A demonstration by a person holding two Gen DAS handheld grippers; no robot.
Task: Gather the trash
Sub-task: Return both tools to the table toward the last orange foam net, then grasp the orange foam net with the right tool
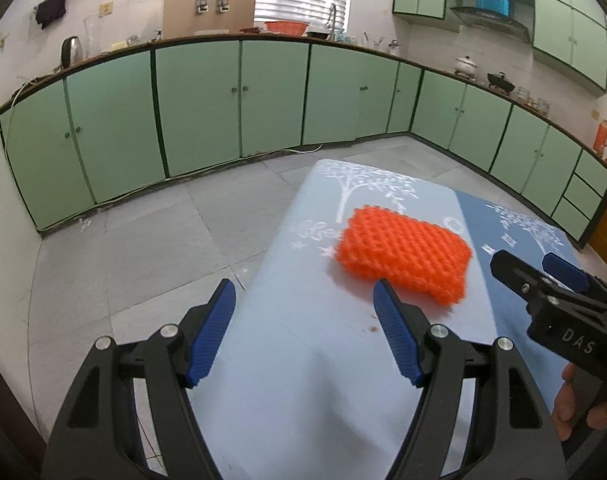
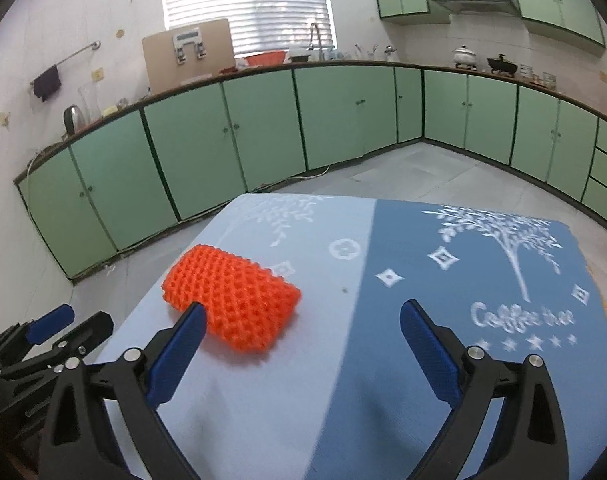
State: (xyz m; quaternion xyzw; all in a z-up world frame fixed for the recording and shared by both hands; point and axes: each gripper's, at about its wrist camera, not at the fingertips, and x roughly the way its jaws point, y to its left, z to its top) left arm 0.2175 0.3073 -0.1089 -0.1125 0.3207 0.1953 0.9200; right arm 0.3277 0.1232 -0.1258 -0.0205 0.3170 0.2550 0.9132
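Note:
An orange foam net sleeve (image 1: 405,254) lies flat on the light-blue half of the table cloth (image 1: 303,360). My left gripper (image 1: 305,332) is open and empty, just short of the sleeve, which sits ahead and to the right of its right finger. My right gripper (image 2: 303,356) is open and empty; the sleeve (image 2: 231,306) lies just ahead of its left fingertip. Each gripper shows in the other's view, the right one (image 1: 543,276) at the right edge and the left one (image 2: 59,326) at the lower left.
The table carries a two-tone blue cloth (image 2: 483,300) with white tree prints. Its left edge (image 1: 263,272) drops to a grey tiled floor (image 1: 143,240). Green cabinets (image 1: 199,100) with a cluttered counter line the far walls.

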